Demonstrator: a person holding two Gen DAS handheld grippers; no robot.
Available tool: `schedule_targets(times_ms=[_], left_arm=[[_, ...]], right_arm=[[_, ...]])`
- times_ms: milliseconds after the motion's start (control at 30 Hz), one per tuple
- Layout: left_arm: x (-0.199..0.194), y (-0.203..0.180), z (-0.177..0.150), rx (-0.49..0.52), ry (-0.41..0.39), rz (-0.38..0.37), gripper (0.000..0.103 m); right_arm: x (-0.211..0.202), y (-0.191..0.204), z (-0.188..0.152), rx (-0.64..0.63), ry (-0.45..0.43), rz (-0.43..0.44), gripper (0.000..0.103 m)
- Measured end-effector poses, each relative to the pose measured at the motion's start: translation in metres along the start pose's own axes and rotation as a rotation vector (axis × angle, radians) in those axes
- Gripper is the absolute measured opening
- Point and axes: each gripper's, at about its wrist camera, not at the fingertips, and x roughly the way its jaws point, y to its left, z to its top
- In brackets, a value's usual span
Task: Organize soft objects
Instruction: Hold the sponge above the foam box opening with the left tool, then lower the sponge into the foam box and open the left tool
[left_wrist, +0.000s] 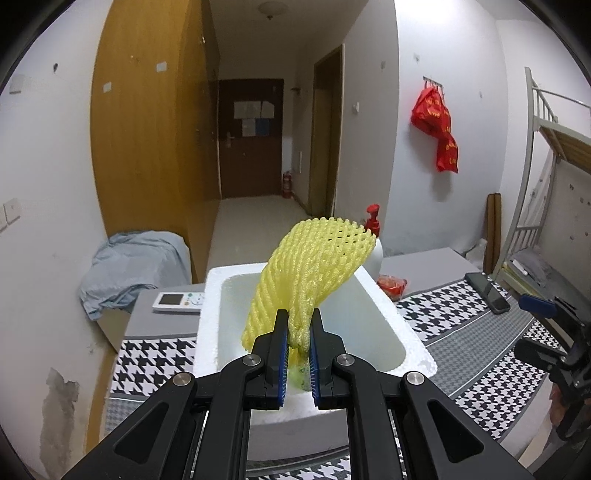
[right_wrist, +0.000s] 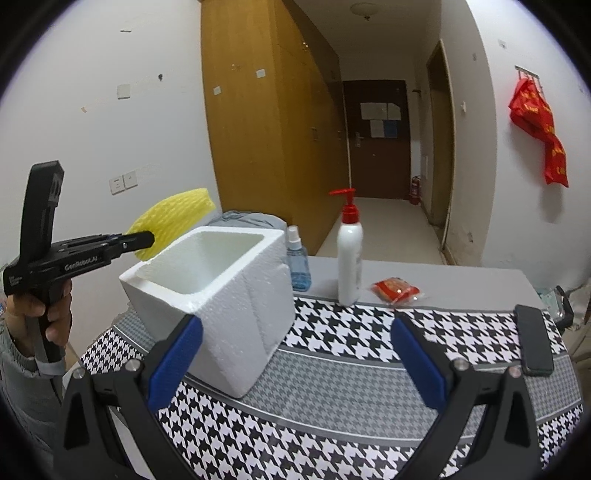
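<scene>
My left gripper is shut on a yellow foam net sleeve and holds it up over the open white foam box. Something yellow-green lies at the box's near inner edge, mostly hidden by my fingers. In the right wrist view the left gripper holds the yellow net above the box's far left rim. My right gripper is open and empty, low over the houndstooth cloth in front of the box.
A white pump bottle, a blue spray bottle and a red packet stand behind the box. A black phone lies at the right. A remote and a grey-blue cloth are left of the box.
</scene>
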Motion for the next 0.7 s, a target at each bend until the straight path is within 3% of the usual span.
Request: schedule_targets(times_ms=[633, 700], left_arm=[[0.034, -0.008, 0.006, 0.019, 0.083, 0.019, 0.011], [0.034, -0.007, 0.007, 0.017, 0.078, 0.037, 0.018]], right_arm=[[-0.027, -0.022, -0.02, 0.059, 0.0, -0.081, 0.103], [-0.029, -0.023, -0.021, 0.064, -0.003, -0.086, 0.103]])
